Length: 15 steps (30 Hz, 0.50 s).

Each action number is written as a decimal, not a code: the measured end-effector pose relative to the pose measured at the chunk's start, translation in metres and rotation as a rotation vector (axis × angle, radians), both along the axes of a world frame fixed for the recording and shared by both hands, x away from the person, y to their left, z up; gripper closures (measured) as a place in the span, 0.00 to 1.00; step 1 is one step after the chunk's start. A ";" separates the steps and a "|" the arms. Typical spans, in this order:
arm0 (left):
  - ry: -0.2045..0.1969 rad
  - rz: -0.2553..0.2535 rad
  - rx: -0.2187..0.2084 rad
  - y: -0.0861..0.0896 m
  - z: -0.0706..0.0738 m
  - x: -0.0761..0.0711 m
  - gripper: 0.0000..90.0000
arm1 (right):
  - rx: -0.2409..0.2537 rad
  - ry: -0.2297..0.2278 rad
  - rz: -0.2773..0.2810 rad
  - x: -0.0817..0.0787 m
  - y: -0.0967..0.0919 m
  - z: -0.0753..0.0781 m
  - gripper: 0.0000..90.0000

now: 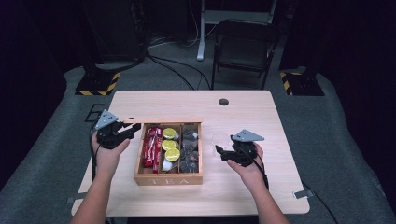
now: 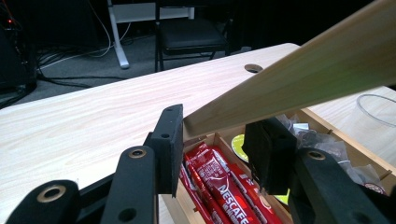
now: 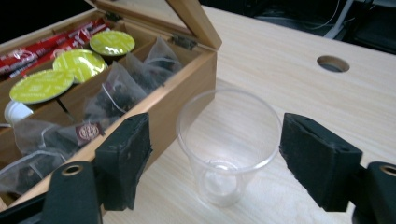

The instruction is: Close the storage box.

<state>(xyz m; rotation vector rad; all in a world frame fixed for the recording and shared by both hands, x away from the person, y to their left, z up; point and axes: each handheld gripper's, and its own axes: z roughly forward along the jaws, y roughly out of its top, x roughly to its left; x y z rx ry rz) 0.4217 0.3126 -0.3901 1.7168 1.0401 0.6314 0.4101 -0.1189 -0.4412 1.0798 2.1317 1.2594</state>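
From the high view, the left gripper (image 1: 132, 129) props the lid (image 1: 173, 122) of the wooden tea box (image 1: 168, 179) open, so the compartments stay reachable. In the left gripper view, its jaws are clenched on the lid's edge (image 2: 299, 74). In the right gripper view, the right gripper (image 3: 215, 157) is released, jaws straddling the clear plastic cup (image 3: 226, 140) just beside the box, untouched
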 end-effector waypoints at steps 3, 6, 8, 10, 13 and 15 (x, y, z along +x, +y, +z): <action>0.002 -0.001 0.004 0.000 0.000 0.000 0.64 | -0.009 0.012 -0.006 0.001 -0.003 -0.004 0.24; 0.001 0.000 0.007 0.000 0.000 -0.001 0.64 | -0.002 0.014 -0.019 0.003 -0.005 -0.007 0.23; 0.003 -0.003 0.007 -0.001 -0.001 -0.002 0.64 | 0.018 0.028 -0.019 0.005 -0.006 -0.009 0.23; 0.006 -0.004 0.013 0.000 -0.002 -0.003 0.64 | 0.022 0.036 -0.023 0.008 -0.005 -0.012 0.22; 0.005 0.002 0.008 -0.001 -0.003 -0.004 0.64 | -0.005 0.036 -0.029 0.011 -0.002 -0.017 0.21; 0.006 0.005 0.010 -0.002 -0.003 -0.004 0.64 | -0.023 0.041 -0.031 0.013 0.000 -0.021 0.20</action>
